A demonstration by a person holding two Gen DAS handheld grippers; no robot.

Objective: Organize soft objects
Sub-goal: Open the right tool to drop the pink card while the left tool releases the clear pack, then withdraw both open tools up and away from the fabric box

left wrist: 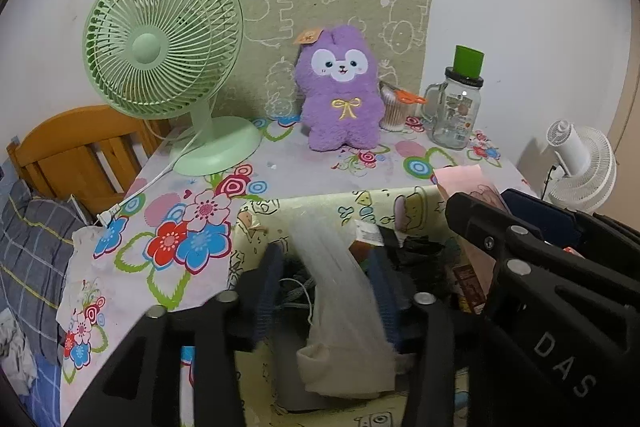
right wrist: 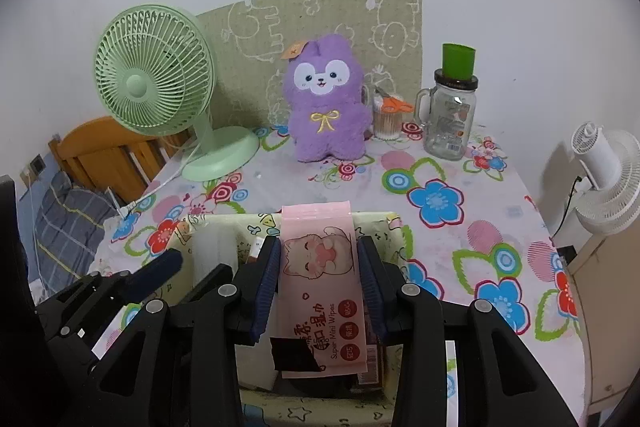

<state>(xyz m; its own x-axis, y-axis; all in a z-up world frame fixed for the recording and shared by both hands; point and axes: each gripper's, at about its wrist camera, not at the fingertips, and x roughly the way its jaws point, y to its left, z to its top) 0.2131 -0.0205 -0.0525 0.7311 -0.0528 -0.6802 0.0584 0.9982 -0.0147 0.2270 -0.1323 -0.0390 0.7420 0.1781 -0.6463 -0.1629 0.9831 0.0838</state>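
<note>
My left gripper (left wrist: 326,291) hangs over a yellow cartoon-print fabric box (left wrist: 320,203). Its blue pads stand apart around a limp, translucent white soft bag (left wrist: 344,327), which looks blurred and loose between them. My right gripper (right wrist: 320,283) is shut on a pink pack of wet wipes (right wrist: 320,267) with a cat drawn on it, held upright above the same box (right wrist: 376,223). Dark items lie inside the box. A purple plush toy (right wrist: 326,103) sits upright at the back of the table, apart from both grippers.
On the floral tablecloth (right wrist: 436,203) stand a green desk fan (right wrist: 156,83) at the left, a glass mug jar with a green cup (right wrist: 450,115) on top, and a swab holder with orange scissors (right wrist: 390,115). A white fan (right wrist: 604,175) is off the right edge; a wooden bed frame (right wrist: 108,155) lies to the left.
</note>
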